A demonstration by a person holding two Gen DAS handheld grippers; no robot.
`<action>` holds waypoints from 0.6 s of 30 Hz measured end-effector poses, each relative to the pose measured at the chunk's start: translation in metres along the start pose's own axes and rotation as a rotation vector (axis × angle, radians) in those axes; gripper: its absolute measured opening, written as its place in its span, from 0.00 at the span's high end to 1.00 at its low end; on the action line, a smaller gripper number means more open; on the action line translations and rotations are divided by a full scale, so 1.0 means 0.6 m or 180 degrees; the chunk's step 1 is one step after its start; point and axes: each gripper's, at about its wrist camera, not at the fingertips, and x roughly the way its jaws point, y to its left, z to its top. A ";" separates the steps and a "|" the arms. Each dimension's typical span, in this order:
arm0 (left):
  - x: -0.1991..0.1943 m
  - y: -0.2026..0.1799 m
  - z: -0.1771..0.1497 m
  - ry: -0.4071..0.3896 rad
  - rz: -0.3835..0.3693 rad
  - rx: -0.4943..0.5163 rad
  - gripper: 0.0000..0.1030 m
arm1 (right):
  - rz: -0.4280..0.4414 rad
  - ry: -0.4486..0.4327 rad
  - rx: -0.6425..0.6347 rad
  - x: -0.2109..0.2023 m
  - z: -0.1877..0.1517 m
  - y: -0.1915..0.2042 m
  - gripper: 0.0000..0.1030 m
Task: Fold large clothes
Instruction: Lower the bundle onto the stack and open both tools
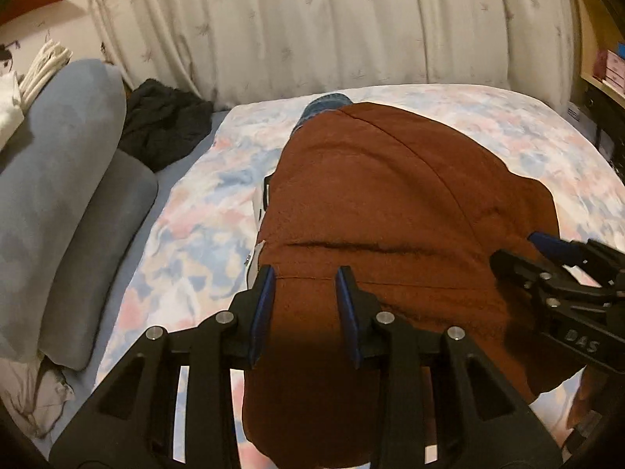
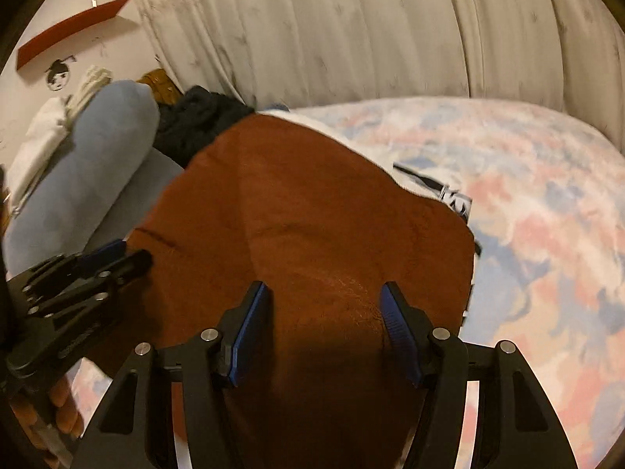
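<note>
A rust-brown garment (image 1: 390, 203) lies folded on the bed's pastel floral cover (image 1: 203, 234). It also fills the middle of the right wrist view (image 2: 304, 211). My left gripper (image 1: 306, 273) is open, its blue-padded fingers just above the garment's near part. My right gripper (image 2: 324, 289) is open wide over the garment's near edge, nothing between its fingers. The right gripper shows at the right of the left wrist view (image 1: 523, 250); the left gripper shows at the left of the right wrist view (image 2: 129, 252). Blue denim (image 1: 324, 103) and a white printed piece (image 2: 449, 191) peek out from under the brown garment.
Grey-blue pillows (image 1: 58, 195) lie left of the bed cover, with a black garment (image 1: 164, 129) bunched beside them. White folded cloth (image 1: 35, 70) sits on the pillows. A pale curtain (image 1: 312, 27) hangs behind the bed. A shelf unit (image 1: 601, 62) stands at the far right.
</note>
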 end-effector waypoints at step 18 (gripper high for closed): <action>0.025 0.011 -0.005 -0.0027 -0.0008 -0.0186 0.65 | -0.0002 0.0243 0.0084 0.132 -0.003 0.000 0.28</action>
